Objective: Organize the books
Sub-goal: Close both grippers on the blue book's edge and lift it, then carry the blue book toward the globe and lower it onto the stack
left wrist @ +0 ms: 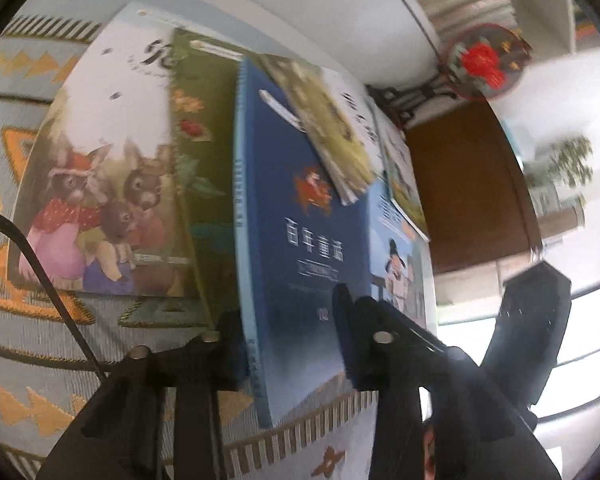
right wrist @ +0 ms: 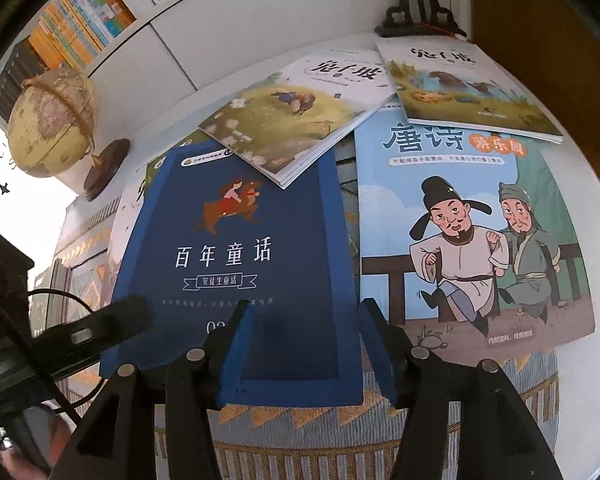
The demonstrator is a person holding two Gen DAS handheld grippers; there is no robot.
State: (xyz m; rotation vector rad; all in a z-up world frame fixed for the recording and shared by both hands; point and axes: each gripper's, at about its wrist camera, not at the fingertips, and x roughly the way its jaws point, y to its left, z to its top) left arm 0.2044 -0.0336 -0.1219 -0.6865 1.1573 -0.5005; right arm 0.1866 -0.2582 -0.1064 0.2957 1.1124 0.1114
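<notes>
We see a woven cloth [right wrist: 380,420] with orange and grey zigzag bands over pale blue, covering the table; its weave looks coarse and matte. On it lie flat, thin paperbacks with glossy covers. The dark blue book [right wrist: 236,248] sits at the centre of the right wrist view, a rectangle with a brighter blue border, white characters and a small rider figure. At its 1 o'clock a thin meadow booklet [right wrist: 296,120] overlaps its top corner, pages fanned at the edge. At 3 o'clock lies the pale blue poetry book [right wrist: 472,232] with two cartoon men, and at that one's 12 o'clock a second booklet [right wrist: 468,92] rests on its top edge. At 10 o'clock a yellowed globe [right wrist: 52,120] stands on a round dark wood base.

In the left wrist view the rabbit picture book [left wrist: 100,184] lies at 9 o'clock, a green-covered book [left wrist: 204,152] just beside it.

Our left gripper [left wrist: 292,344] is clamped on the dark blue book's edge, its blue pads pressing either face, the book tilted up on edge between them. Our right gripper [right wrist: 304,340] stands with jaws apart over the same book's lower edge, pads straddling its lower right corner; we cannot tell whether they touch it.
</notes>
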